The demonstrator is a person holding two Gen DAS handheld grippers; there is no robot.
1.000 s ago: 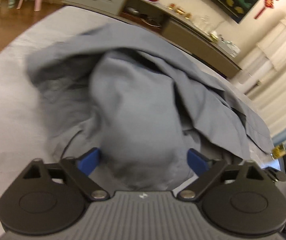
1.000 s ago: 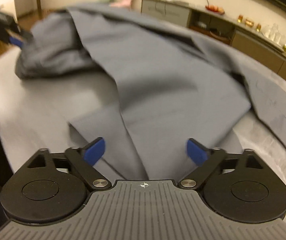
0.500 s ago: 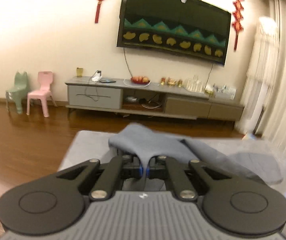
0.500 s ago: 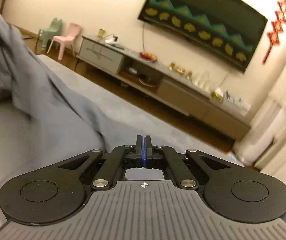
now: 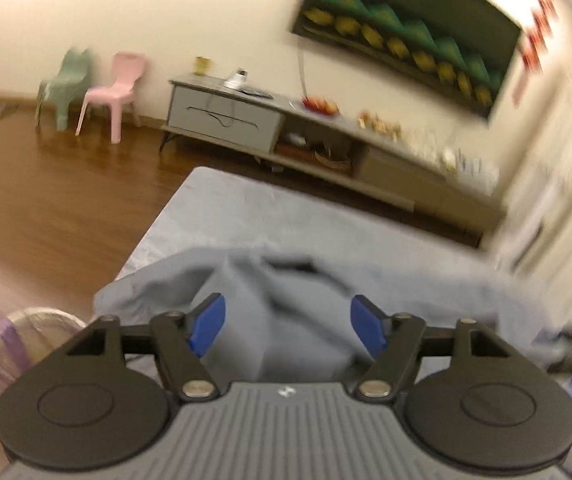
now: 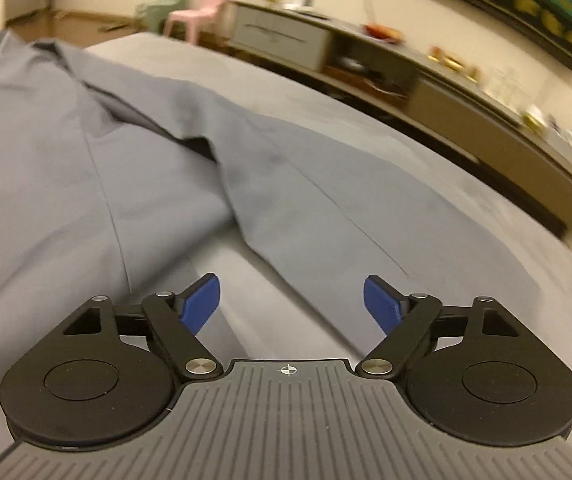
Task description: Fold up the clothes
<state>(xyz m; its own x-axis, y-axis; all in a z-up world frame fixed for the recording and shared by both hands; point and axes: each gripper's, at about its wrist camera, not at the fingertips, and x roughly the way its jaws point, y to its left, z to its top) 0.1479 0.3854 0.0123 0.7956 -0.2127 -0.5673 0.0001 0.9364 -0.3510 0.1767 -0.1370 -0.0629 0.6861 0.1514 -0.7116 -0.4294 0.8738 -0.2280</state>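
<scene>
Now both sets of jaws stand wide, gripping nothing. Grey trousers (image 6: 134,152) sprawl across the bed (image 6: 465,208), legs splayed ahead of the right gripper (image 6: 291,304), waist end bunched before the left gripper (image 5: 287,330). Probably poised to pick a hold.

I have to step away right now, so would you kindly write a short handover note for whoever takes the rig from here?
Left gripper: open, holding nothing, over the bunched end of the grey trousers.
Right gripper: open, empty, above the grey bed cover in the gap between the two trouser legs.
Trousers: on the bed, legs spread apart in a V, creased, far end rumpled.
Done: garment laid out roughly; no fold visible.
Left: smooth it, bring one leg over the other, then fold lengthwise.
</scene>
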